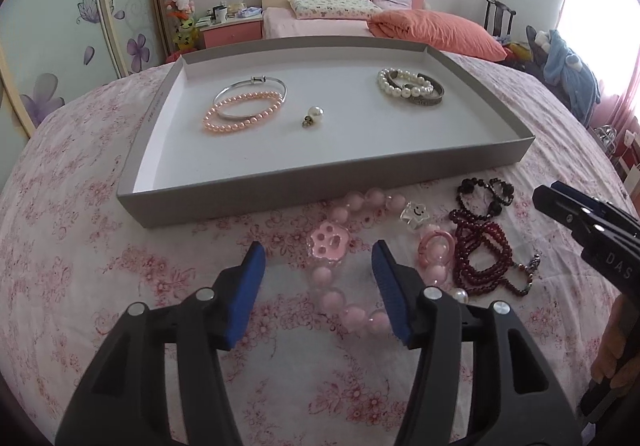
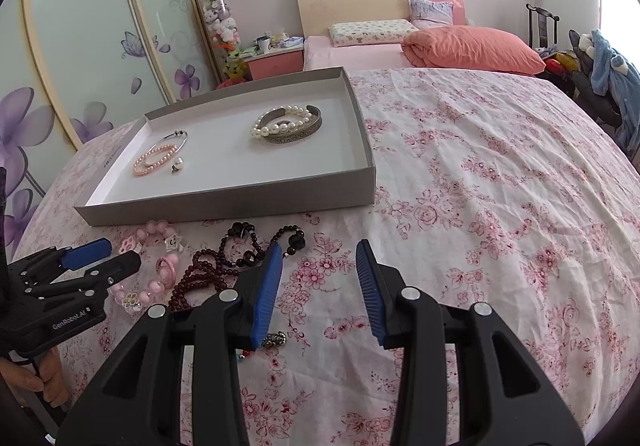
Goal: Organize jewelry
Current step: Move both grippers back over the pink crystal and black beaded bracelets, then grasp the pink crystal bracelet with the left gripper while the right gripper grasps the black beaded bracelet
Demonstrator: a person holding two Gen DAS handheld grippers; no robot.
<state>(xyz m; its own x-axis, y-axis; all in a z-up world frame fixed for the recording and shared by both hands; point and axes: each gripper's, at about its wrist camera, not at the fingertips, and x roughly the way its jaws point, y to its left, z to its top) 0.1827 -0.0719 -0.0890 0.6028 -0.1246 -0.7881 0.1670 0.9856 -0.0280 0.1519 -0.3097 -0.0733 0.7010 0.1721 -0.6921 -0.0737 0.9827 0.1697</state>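
A grey tray (image 1: pixel 280 185) on the floral bedspread holds a pink pearl bracelet (image 1: pixel 240 111), a silver bangle (image 1: pixel 250 93), a pearl earring (image 1: pixel 314 113), a white pearl bracelet (image 1: pixel 404 83) and a metal cuff (image 1: pixel 430 97). In front of the tray lies a large pink bead bracelet (image 1: pixel 332 294) with a flower charm. My left gripper (image 1: pixel 318 250) is open, its fingers straddling that bracelet without touching it. Dark red beads (image 2: pixel 200 274) and black beads (image 2: pixel 248 242) lie left of my right gripper (image 2: pixel 319 246), which is open over bare cloth.
A star charm (image 1: pixel 416 211) and a pink ring (image 1: pixel 436 248) lie among the loose pieces. A small metal charm (image 2: pixel 276 338) shows under the right gripper's left finger. The bedspread (image 2: pixel 500 205) stretches right of the tray. Pillows and a headboard are behind.
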